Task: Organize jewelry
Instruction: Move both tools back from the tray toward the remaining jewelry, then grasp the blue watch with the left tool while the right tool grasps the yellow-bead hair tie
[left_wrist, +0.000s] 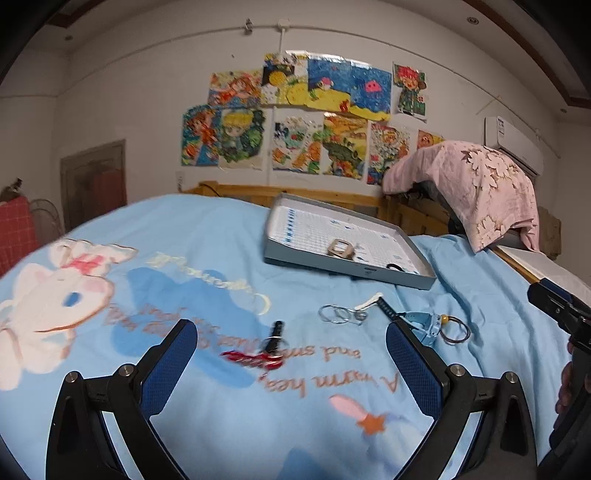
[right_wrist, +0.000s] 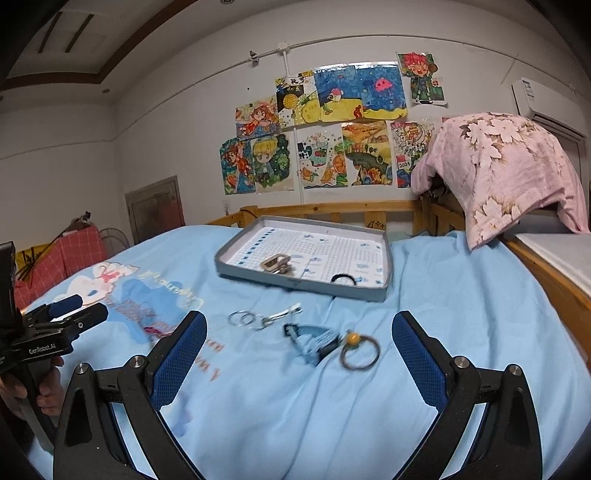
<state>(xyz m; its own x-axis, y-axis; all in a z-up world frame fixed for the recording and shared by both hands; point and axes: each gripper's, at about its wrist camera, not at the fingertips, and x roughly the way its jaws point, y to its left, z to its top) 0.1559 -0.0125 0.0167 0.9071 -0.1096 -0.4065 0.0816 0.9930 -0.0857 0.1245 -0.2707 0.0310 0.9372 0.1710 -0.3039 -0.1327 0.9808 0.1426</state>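
Left hand-held gripper (left_wrist: 291, 350) spread, hovering over bedsheet (left_wrist: 221, 413)

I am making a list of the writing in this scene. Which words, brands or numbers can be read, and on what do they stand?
"GenRobot.AI": on the left gripper.
"2024": on a drawing on the wall.
"A warm hea…", upside down: on the blue bedsheet; the rest is blurred.
Label on the tray rim: too small.
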